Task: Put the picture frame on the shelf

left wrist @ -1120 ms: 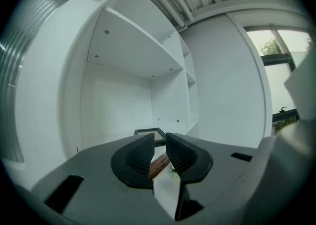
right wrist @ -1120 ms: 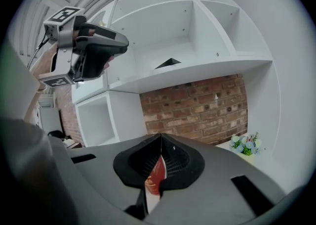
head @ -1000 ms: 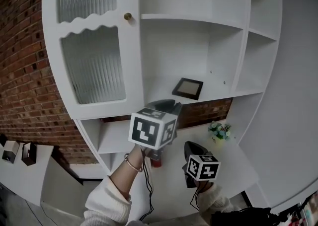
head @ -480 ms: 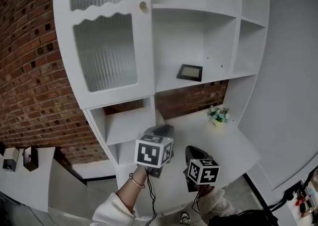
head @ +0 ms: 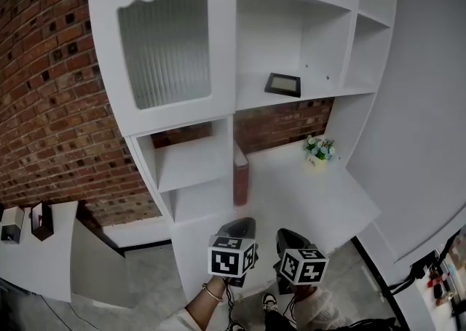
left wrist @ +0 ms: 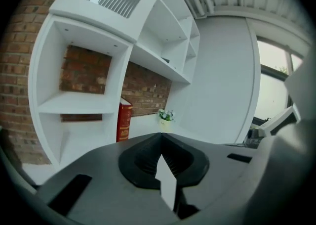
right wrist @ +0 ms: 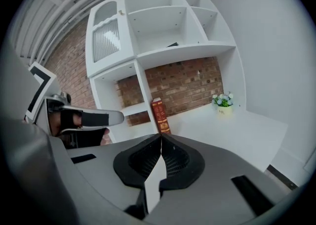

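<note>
The dark picture frame (head: 282, 84) lies flat on a middle shelf of the white shelf unit (head: 291, 31), far from both grippers. It shows as a thin dark sliver in the left gripper view (left wrist: 165, 61) and in the right gripper view (right wrist: 173, 44). My left gripper (head: 241, 224) hangs low in front of the unit; its jaws have just been closing and now meet with nothing between them (left wrist: 160, 135). My right gripper (head: 289, 235) is beside it, also shut and empty (right wrist: 161, 137).
A red book (head: 240, 173) stands at the back of the white desk top (head: 320, 202), with a small pot of flowers (head: 319, 150) to its right. A ribbed-glass cabinet door (head: 166, 46) is at upper left. Brick wall lies behind.
Both grippers have dropped down and drawn back from the shelves. The left jaws have gone from apart to shut. The frame has stayed on its shelf.
</note>
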`<state>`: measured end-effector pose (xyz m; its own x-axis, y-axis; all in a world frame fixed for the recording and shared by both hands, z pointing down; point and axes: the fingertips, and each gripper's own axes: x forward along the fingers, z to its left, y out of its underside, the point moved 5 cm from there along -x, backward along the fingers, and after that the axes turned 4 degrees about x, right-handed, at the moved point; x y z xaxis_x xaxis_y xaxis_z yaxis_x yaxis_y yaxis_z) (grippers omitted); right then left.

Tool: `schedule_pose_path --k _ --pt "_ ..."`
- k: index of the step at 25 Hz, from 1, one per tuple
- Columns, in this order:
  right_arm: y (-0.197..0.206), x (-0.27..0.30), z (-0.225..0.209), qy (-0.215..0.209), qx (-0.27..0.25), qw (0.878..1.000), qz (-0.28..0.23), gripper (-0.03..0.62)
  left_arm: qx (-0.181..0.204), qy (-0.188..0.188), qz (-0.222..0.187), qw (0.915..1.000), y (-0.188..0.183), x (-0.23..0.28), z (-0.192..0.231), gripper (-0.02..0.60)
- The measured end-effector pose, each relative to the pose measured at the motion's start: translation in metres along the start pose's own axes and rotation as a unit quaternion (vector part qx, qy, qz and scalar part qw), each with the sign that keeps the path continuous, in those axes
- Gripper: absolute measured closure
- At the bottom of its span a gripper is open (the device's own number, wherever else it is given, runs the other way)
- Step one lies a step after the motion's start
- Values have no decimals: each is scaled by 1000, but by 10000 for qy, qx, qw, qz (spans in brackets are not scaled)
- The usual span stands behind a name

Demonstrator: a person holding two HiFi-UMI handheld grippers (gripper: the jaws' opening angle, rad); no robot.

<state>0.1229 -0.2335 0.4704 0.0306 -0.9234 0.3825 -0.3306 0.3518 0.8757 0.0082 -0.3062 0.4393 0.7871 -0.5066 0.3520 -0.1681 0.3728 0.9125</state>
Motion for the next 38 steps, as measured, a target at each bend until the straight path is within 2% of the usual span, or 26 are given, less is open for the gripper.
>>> schedule_pose_path --k 4,10,14,17,22,28,38 --pt "8 -19 -4 97 -52 9999 16 569 -355 107 34 9993 19 -2 -9 574" --pt "-2 -29 -13 71 -127 9999 -86 569 -439 150 134 9988 27 6 -31 574" --pt "-10 -30 -15 -61 -164 9998 -129 569 -320 59 147 9994 26 12 -43 574" --pt "-14 -30 -24 -94 -150 9998 -87 569 -381 -5 127 9992 25 17 -49 574" --pt "-20 -27 -26 -39 -523 9986 -49 571 -323 -163 178 9992 24 19 -48 574" --pt "-26 -21 -33 -188 -422 9989 -67 571 -214 -308 138 9992 16 23 -50 574" --pt "-25 -21 -47 -202 -318 9993 -63 571 -90 -361 265 9990 19 30 -55 574"
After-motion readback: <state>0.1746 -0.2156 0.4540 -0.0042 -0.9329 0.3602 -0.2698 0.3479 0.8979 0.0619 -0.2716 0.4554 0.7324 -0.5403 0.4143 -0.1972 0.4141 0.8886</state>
